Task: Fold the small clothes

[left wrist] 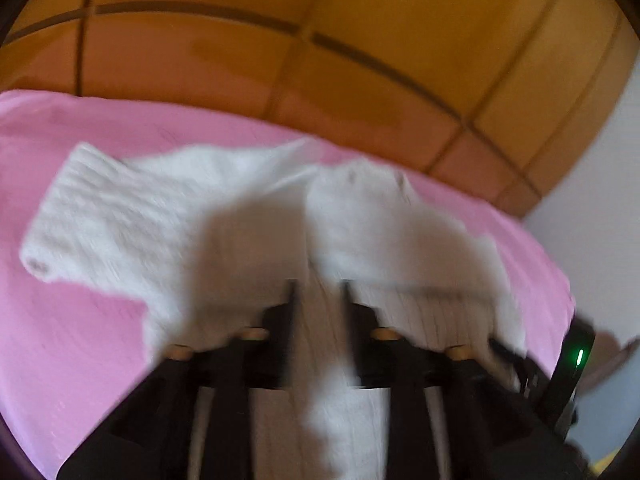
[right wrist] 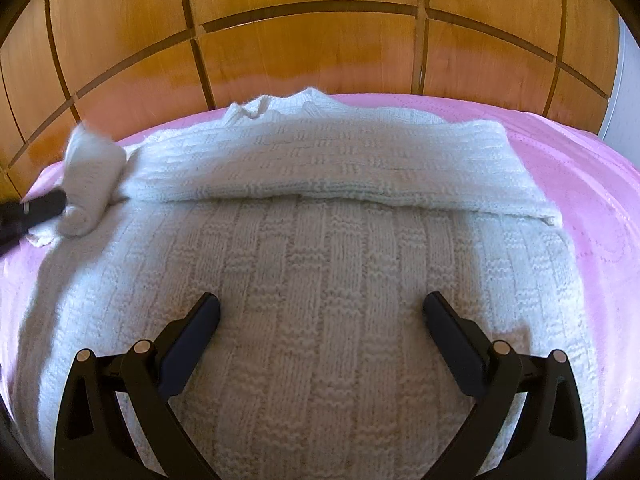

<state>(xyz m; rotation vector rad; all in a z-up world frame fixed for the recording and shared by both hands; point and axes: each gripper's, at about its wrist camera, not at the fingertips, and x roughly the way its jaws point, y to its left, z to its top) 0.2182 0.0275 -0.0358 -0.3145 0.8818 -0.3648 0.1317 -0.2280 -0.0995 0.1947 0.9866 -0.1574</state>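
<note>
A white knitted sweater (right wrist: pixel 320 264) lies on a pink bedspread (right wrist: pixel 592 208). One sleeve (right wrist: pixel 320 164) is folded across its upper part. My right gripper (right wrist: pixel 320 312) is open and empty, just above the sweater's body. My left gripper (left wrist: pixel 318 292) is shut on a fold of the sweater (left wrist: pixel 320 320); the view is blurred. In the right wrist view the left gripper (right wrist: pixel 60 200) shows at the far left, holding the other sleeve's end (right wrist: pixel 90 184) lifted off the bed. The sleeve cuff (left wrist: pixel 80 208) shows in the left wrist view.
A wooden panelled headboard (right wrist: pixel 320 40) stands right behind the bed. A pale wall (left wrist: pixel 600 240) is at the right. The pink bedspread (left wrist: pixel 60 340) spreads around the sweater on both sides.
</note>
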